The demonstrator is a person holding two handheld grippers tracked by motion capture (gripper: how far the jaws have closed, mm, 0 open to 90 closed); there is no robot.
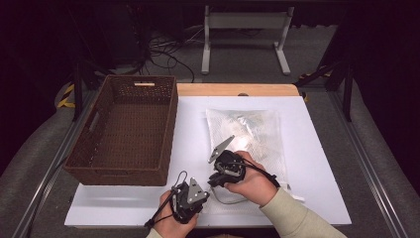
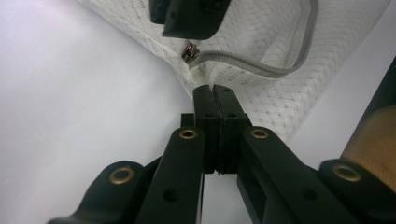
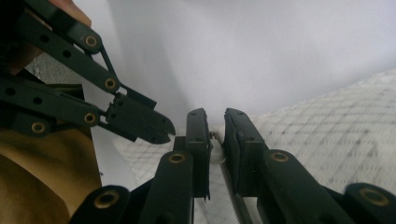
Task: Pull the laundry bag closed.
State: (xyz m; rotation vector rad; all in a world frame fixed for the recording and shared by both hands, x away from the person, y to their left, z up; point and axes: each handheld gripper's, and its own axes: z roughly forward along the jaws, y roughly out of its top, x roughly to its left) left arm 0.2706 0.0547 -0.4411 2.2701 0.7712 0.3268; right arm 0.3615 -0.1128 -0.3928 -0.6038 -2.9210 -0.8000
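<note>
Zipper pull (image 2: pixel 189 52): lies just beyond right gripper (image 3: pixel 215 122), jaws slightly parted around it
Left gripper (image 2: pixel 214 89): jaws closed, pinching mesh bag (image 2: pixel 261 93) edge beside pull

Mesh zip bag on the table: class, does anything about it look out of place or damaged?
Nothing looks damaged. The mesh zip bag lies flat on the white table; its grey zipper curls loosely at the near corner, partly open.

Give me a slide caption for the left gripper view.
Left hand-held gripper pinches the mesh bag's edge just below its zipper pull.
</note>
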